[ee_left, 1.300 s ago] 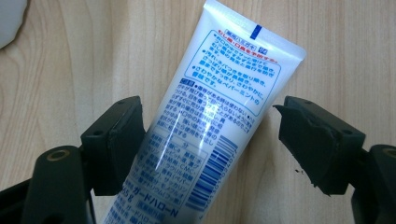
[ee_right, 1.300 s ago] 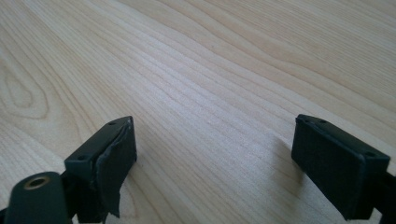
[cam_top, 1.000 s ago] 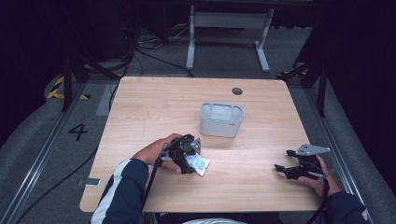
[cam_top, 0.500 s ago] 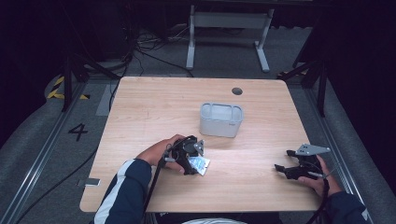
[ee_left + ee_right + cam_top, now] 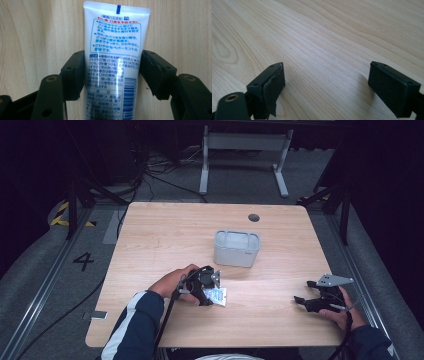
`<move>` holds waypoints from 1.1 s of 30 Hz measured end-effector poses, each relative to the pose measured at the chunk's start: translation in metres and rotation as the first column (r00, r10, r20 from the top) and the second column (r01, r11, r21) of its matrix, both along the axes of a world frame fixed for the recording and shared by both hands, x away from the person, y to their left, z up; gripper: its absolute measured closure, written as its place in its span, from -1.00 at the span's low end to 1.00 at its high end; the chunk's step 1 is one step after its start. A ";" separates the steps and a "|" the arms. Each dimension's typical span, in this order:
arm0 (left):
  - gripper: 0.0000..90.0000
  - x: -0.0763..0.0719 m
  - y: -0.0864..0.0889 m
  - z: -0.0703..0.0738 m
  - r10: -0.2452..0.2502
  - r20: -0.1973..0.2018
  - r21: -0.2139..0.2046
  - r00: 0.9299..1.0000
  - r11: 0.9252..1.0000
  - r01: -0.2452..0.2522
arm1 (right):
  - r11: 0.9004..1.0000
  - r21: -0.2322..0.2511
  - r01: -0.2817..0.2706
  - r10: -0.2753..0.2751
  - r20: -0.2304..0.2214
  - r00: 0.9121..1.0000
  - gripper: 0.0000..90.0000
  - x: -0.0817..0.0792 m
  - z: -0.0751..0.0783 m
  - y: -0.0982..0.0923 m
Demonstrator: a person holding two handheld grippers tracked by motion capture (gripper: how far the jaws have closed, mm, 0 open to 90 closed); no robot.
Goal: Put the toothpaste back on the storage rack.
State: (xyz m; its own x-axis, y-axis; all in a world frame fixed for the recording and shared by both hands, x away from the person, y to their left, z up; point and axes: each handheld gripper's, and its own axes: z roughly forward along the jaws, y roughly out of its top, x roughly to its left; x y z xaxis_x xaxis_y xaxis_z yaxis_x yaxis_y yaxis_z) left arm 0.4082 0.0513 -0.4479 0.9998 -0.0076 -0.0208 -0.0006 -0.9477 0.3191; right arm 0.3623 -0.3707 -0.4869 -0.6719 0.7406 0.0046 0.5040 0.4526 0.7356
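At the table's (image 5: 150, 235) near edge, the left gripper (image 5: 212, 292) has just been closing its jaws, which now press both sides of a white tube (image 5: 113, 62) lying flat on the wood. The right gripper (image 5: 312, 301) rests with jaws apart, holding nothing. Farther back stands a grey bin (image 5: 237, 248); I cannot tell its contents.

A white tube (image 5: 113, 60) printed with blue and red Japanese text and a barcode lies flat on the wooden table (image 5: 165, 240), crimped end pointing away, its cap end apparently below the frame.
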 end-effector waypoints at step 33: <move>0.24 -0.016 0.029 0.024 0.108 0.142 -0.153 0.984 0.985 -0.086 | 1.000 0.000 -0.002 0.002 0.001 1.000 -0.68 0.000 0.000 0.000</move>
